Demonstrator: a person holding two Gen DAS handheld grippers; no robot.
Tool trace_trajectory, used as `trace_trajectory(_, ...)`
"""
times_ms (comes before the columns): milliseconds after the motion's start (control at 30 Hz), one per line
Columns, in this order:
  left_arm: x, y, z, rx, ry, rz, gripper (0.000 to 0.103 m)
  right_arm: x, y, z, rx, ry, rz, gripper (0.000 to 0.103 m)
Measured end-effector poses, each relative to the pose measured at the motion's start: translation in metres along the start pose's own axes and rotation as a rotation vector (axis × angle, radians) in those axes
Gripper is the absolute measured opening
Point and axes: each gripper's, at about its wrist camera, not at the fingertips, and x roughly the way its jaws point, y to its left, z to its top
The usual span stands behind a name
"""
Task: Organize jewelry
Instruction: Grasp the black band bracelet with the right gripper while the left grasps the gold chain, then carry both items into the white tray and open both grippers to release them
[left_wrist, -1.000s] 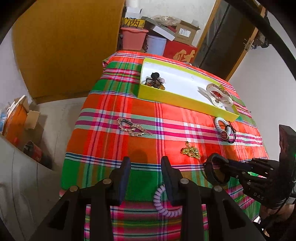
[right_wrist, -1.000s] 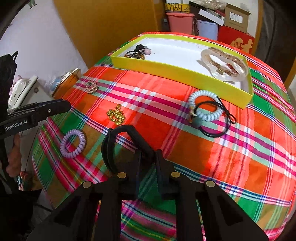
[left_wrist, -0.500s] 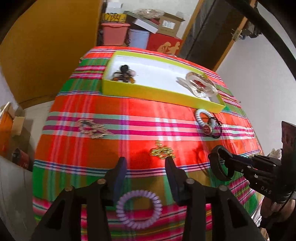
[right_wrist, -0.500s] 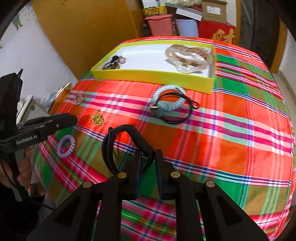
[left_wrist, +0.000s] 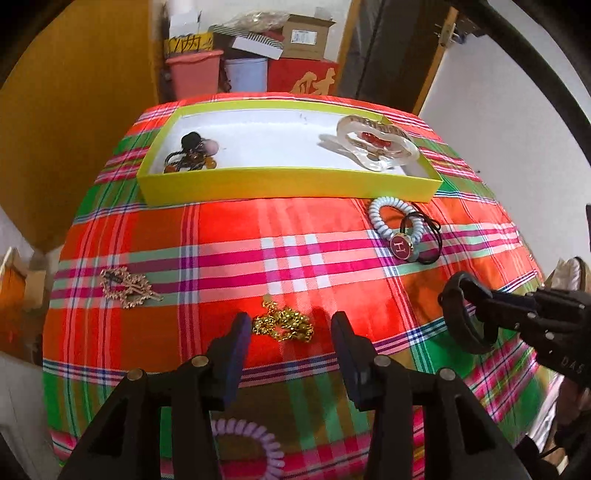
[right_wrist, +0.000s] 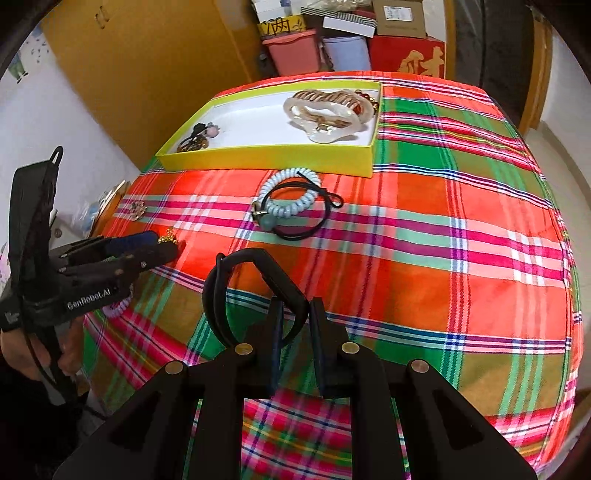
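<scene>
- My left gripper (left_wrist: 288, 328) is spread wide, gold chain (left_wrist: 283, 325) lying between its fingertips, frame center.
- My right gripper (right_wrist: 296, 314) pinches the black bangle (right_wrist: 236, 291), lower center; yellow tray (right_wrist: 266, 158) above.

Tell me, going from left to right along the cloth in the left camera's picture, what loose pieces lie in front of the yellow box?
Rose-gold filigree brooch → heap of gold chain → pale blue spiral hair tie → round red button with a white H.
</scene>
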Motion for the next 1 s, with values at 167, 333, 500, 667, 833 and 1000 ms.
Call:
trace_trajectory(167,0.003,-0.008,0.000,0.056,-0.025,0.077,0.023,-0.002,0.000,0.001,0.005,-0.008,0.001,0.015)
trace_trajectory(333,0.000,0.004,0.000,0.012,-0.023,0.042,0.012,-0.008,0.002,0.001,0.004,-0.022,-0.001,0.015)
trace_trajectory(500,-0.012,0.006,0.000,-0.003,-0.042,0.022,0.004,-0.016,0.001,0.001,0.008,-0.040,-0.008,0.015)
trace_trajectory(667,-0.030,0.005,0.001,0.000,-0.075,-0.008,0.004,-0.021,0.002,0.002,0.010,-0.055,-0.013,0.015)
trace_trajectory(833,-0.050,0.006,0.005,-0.012,-0.112,-0.037,0.004,-0.026,0.005,0.003,0.008,-0.069,-0.014,0.015)
trace_trajectory(1000,-0.065,0.010,0.011,-0.024,-0.141,-0.054,0.004,-0.031,0.008,0.005,0.006,-0.082,-0.013,0.015)
